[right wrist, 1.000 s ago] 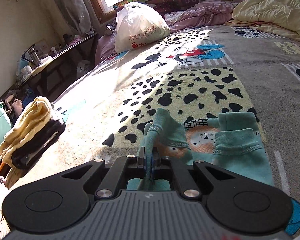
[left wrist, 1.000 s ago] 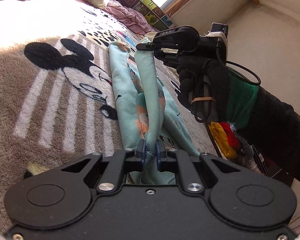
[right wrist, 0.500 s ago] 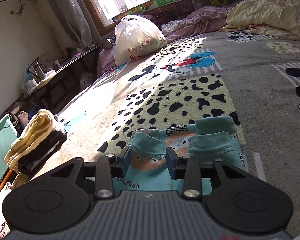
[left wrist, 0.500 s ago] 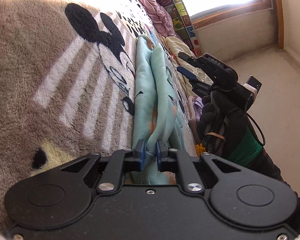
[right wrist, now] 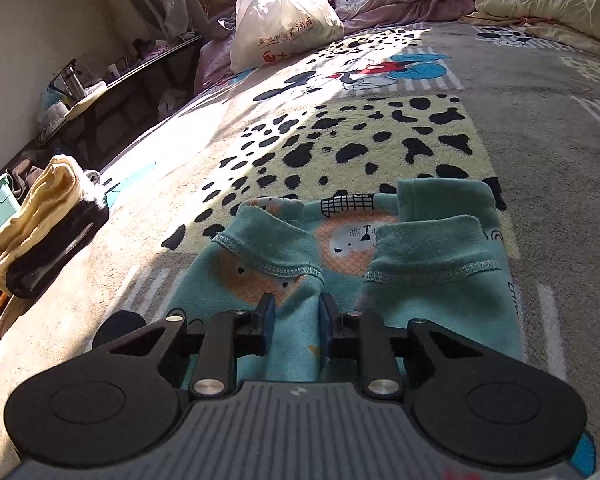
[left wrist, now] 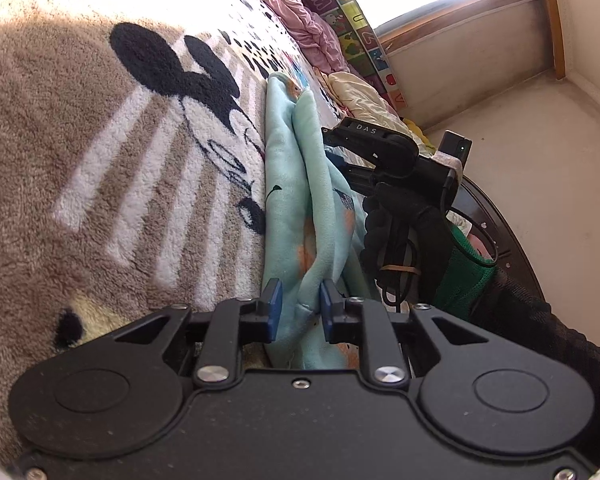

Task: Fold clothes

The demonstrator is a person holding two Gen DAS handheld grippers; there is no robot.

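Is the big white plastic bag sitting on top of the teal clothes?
No, the white bag sits far back on the blanket, well apart from the teal garment lying near the camera.

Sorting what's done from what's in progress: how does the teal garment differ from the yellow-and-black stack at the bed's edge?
The teal garment is printed with animals; the stack is plain yellow over black. The garment lies spread mid-blanket between the open right gripper; the stack sits compact, untouched, at the edge. Both rest on the cartoon blanket.

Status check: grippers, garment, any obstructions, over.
Left gripper open, fabric between jaws. Right gripper open over teal garment. Garment flat on blanket, sleeves folded in. Nothing blocking.
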